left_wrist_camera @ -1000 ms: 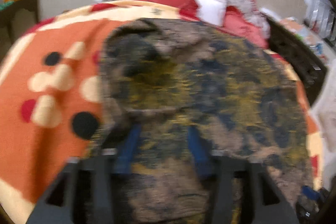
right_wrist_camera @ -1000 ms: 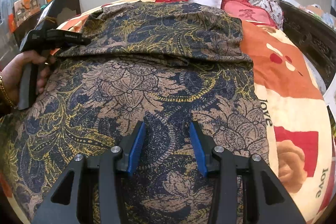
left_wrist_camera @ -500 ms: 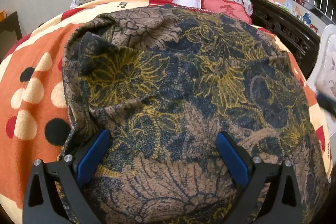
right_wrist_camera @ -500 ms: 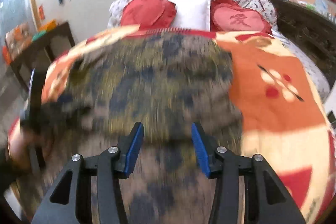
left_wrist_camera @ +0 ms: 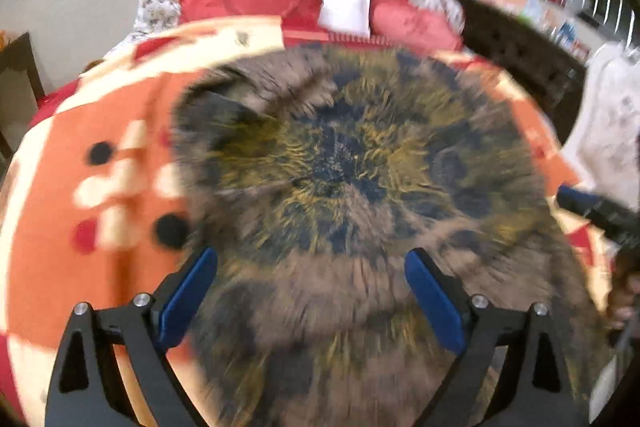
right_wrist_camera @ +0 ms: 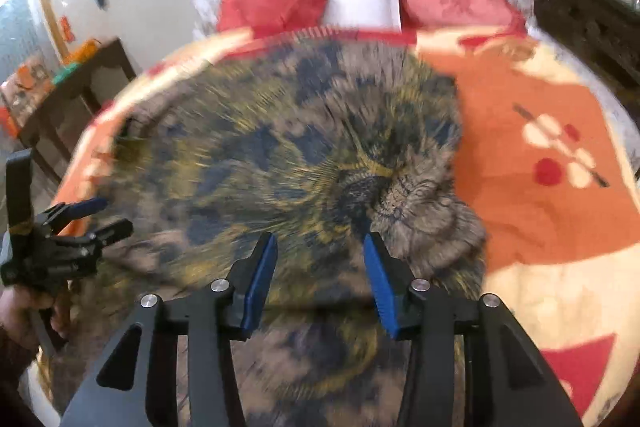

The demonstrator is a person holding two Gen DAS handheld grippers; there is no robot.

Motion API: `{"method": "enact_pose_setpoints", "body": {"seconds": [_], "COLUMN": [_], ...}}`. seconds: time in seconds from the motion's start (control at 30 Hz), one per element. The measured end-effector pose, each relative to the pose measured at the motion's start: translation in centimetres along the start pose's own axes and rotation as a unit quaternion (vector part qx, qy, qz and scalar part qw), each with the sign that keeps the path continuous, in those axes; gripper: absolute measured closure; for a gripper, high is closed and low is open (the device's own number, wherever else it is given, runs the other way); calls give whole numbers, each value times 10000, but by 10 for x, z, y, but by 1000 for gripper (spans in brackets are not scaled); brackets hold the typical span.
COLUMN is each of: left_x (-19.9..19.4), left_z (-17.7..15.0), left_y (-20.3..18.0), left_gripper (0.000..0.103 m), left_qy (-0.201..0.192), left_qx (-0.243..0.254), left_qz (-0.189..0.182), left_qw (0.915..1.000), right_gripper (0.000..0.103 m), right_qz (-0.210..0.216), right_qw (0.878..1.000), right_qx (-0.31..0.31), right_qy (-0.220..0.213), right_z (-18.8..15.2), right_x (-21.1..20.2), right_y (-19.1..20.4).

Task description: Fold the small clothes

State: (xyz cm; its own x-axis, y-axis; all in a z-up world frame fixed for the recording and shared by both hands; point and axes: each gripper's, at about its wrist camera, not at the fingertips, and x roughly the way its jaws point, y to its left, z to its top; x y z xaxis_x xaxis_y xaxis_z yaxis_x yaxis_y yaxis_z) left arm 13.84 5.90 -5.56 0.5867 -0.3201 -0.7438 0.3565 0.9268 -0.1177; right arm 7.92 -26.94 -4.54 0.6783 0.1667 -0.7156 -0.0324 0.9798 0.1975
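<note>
left gripper point(left_wrist_camera: 311, 293): jaws spread wide, nothing between | right gripper point(right_wrist_camera: 320, 281): jaws parted, nothing pinched | cloth point(left_wrist_camera: 352, 179): flat on blanket point(left_wrist_camera: 80, 155), ahead of and under both jaws

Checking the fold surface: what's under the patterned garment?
The patterned garment lies on an orange and cream blanket, visible on both sides. Anything beneath the cloth itself is covered.

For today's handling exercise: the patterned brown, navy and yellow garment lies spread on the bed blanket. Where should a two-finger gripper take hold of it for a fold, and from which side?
Probably grip the garment at its right edge, where the cloth bunches into a raised lump beside the orange blanket. Approach from the blanket side, low, so the right gripper pinches that ridge; the flat middle offers nothing to pinch.
</note>
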Motion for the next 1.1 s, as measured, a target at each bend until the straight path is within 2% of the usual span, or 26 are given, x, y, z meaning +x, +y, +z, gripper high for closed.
{"method": "enact_pose_setpoints", "body": {"seconds": [0.07, 0.17, 0.27, 0.3, 0.43, 0.5, 0.57, 0.63, 0.7, 0.77, 0.83, 1.03, 1.1], "left_x": [-27, -54, -74, -81, -101, -109, -116, -127, -148, -160, -153, -110, -108], "left_z": [-16, -53, -96, -112, -160, -175, -183, -186, -186, -182, -179, -177, -179], "left_y": [15, 41, 52, 50, 36, 23, 17, 16, 14, 5, 1, 20, 24], "left_gripper": [5, 5, 5, 5, 5, 5, 5, 6, 6, 6, 6, 6, 6], "left_qy": [34, 398, 714, 801, 992, 980, 913, 835, 580, 369, 407, 660, 614], "left_qx": [-82, -510, -924, -963, -1090, -986, -906, -1077, -1196, -1082, -978, -1170, -1151], "left_qz": [113, 140, -232, -319, -899, -926, -835, -795, -1085, -1342, -1408, -1058, -1169], "left_qw": [9999, 9978, 9929, 9916, 9850, 9859, 9882, 9875, 9852, 9844, 9843, 9853, 9845], "right_gripper": [56, 56, 56, 56, 55, 55, 55, 55, 55, 55, 55, 55, 55], "right_qz": [6, 8, -38, -136, -101, -71, -33, 19, 35, 47, 42, 39, 43], "right_qw": [10000, 9992, 9976, 9969, 9970, 9970, 9973, 9976, 9977, 9978, 9977, 9977, 9977], "right_qx": [-95, -400, -591, -719, -733, -736, -704, -659, -648, -641, -649, -656, -652], "right_qy": [3, 75, 354, 304, 228, 216, 214, 199, 189, 186, 188, 188, 188], "right_z": [-21, -57, -79, -85, -87, -88, -88, -88, -89, -88, -88, -88, -88], "right_x": [-14, -17, 5, 9, 8, 7, 7, 7, 6, 7, 7, 7, 6], "right_y": [6, 19, 28, 31, 29, 28, 27, 25, 24, 24, 25, 25, 25]}}
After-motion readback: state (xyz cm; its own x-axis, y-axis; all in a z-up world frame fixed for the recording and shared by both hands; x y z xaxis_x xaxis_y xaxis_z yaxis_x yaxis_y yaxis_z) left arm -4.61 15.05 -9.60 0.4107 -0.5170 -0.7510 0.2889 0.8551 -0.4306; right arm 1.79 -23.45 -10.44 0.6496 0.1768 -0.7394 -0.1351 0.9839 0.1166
